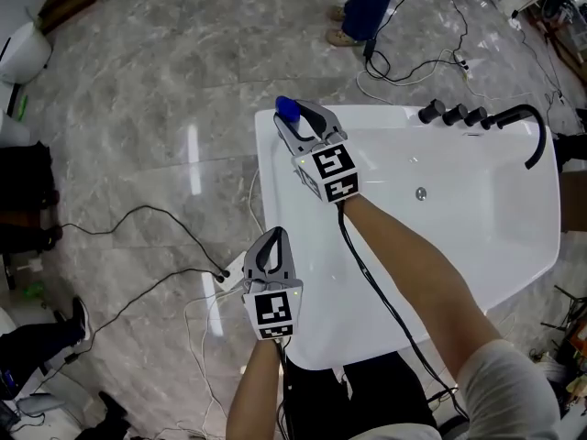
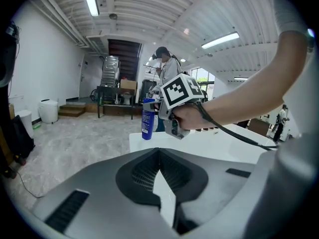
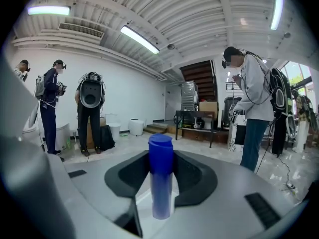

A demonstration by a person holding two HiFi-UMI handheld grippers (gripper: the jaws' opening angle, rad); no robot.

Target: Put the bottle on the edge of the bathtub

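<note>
Head view first: the white bathtub runs off to the right, with a black faucet at its far end. The right gripper is out over the tub's far left corner with its claw clamped on the blue bottle, so only the bottle's cap pokes out between the jaws. The left gripper sits nearer the body, just at the tub's left rim. Its claw is pinched together with nothing in it. Black cables snake across the grey marble floor, and someone's legs are standing at the top of the shot.

Left gripper view: its own jaws meet at the tips and are empty, with just a sliver of white tub showing lower down. Past them you get a nice side look at the bottle. It's upright, with a white label, held near the top, and its base is right at the corner of the rim. Can't honestly tell if it's touching or hanging a hair above.

Right gripper view: the bottle stands straight up dead centre between the two jaws, which close in on it from both sides, with white tub under its base. Behind it there's a person in a grey top on the right and two more people by the wall on the left.
</note>
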